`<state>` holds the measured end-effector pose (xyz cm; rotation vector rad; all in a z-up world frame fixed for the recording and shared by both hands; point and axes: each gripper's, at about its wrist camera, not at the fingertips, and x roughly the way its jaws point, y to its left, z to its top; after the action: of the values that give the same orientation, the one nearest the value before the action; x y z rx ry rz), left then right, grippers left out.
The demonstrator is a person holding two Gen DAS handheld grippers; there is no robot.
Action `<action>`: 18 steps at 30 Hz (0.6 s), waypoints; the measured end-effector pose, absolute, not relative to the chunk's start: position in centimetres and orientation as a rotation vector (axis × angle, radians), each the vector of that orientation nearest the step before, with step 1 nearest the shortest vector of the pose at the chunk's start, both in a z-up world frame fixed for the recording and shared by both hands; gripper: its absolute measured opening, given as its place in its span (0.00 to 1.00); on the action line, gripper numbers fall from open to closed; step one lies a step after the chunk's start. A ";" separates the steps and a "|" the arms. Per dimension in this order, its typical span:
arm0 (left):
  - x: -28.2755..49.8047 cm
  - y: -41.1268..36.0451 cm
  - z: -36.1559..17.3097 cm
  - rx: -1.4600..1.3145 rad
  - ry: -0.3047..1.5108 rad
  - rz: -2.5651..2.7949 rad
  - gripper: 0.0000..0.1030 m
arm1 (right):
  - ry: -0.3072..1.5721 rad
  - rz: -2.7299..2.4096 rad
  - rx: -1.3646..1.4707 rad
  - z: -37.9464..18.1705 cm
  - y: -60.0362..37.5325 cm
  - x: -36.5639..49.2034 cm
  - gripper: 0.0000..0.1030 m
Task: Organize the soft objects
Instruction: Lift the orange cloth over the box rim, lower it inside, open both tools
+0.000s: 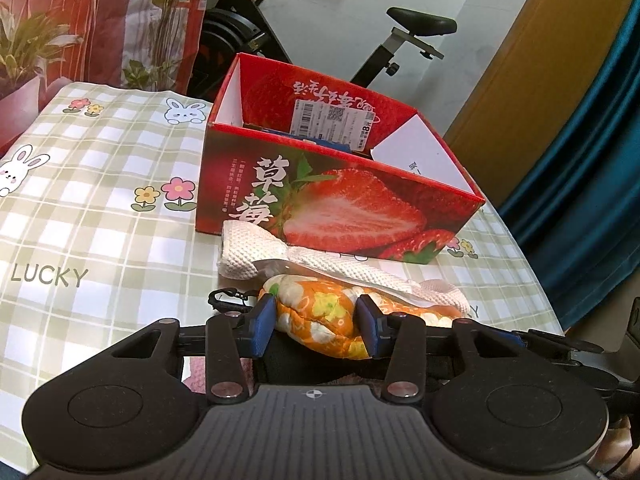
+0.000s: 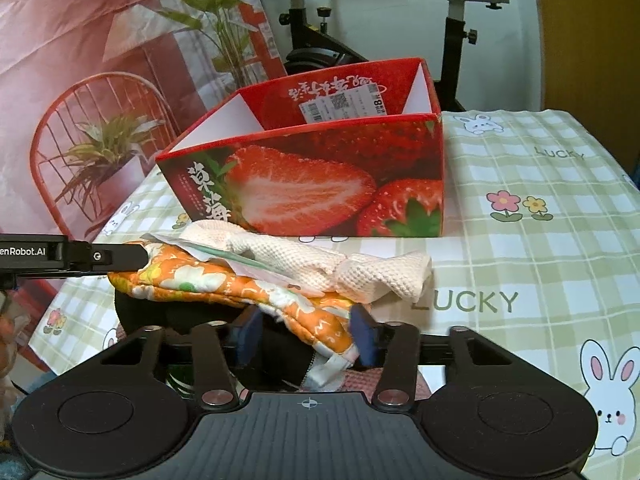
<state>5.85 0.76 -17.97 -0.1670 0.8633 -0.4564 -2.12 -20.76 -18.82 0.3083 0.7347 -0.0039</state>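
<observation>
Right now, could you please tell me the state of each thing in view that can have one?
Strawberry box: open-topped, upright on the table.
Orange floral pad: gripped at both ends, outside the box.
White knit cloth: draped over the pad.
Left gripper: shut on the pad.
Right gripper: shut on the pad.

The checked cloth (image 1: 100,200) over the bench carries the word "LUCKY" in grey-green capitals, seen once in the left wrist view and twice in the right. The strawberry box (image 2: 320,184) bears large white characters "草莓" on its front; its inner wall holds upside-down script and a white sticker (image 1: 334,122) with barcode, QR code and an "8". The left gripper's arm (image 2: 60,254) reads "enRobot.AI"
</observation>
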 end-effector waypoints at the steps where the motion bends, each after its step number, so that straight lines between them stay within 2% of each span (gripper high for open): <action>1: 5.8 0.8 -18.0 -0.168 0.862 -0.459 0.42 | 0.731 0.004 0.315 -18.8 -20.8 -2.1 0.35; 4: 5.6 0.8 -17.9 -0.172 0.845 -0.478 0.33 | 0.719 0.011 0.305 -18.5 -20.5 -2.2 0.22; 5: 5.5 0.8 -17.8 -0.173 0.839 -0.482 0.29 | 0.714 0.011 0.303 -18.4 -20.5 -2.3 0.14; 10: 5.4 1.3 -17.5 -0.193 0.813 -0.498 0.23 | 0.663 0.028 0.308 -17.4 -20.6 -2.5 0.12; 18: 5.2 1.7 -14.3 -0.195 0.709 -0.518 0.22 | 0.545 0.075 0.292 -13.7 -20.9 -2.8 0.11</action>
<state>5.19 1.74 -14.34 -0.1947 0.7090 -0.5181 -2.82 -20.87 -13.66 0.2919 0.5454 0.0746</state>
